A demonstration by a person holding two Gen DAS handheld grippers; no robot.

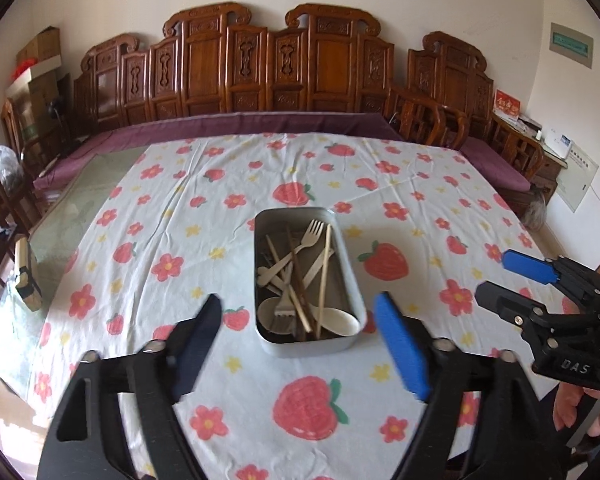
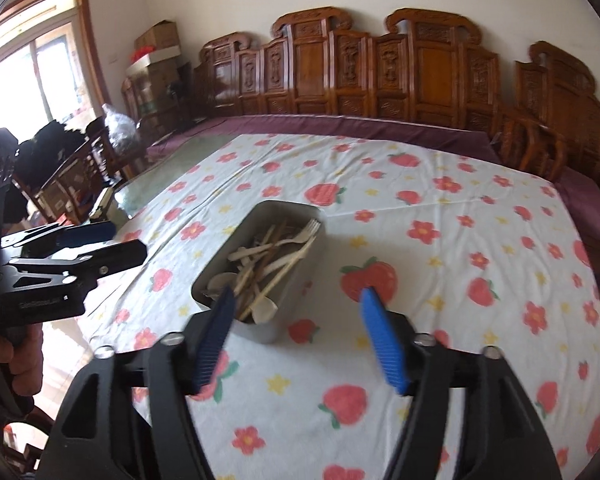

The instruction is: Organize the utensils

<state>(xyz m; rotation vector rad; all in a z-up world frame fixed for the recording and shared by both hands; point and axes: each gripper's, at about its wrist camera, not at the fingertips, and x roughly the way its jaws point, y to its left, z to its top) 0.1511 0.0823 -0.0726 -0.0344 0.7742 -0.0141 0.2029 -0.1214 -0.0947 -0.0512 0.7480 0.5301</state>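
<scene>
Metal tin (image 1: 350,268) sits mid-counter on the strawberry-print cloth (image 1: 204,216), long side running near to far. Inside it, piled loose: pale fork (image 1: 306,240), chopsticks (image 1: 325,276), spoon (image 1: 336,320), more pale utensils crossed under them. Left gripper (image 1: 300,334) just near of the tin, fingers spread wide, holding nothing. Right gripper (image 2: 296,330) near-right of the tin, fingers wide apart too, nothing held.
</scene>
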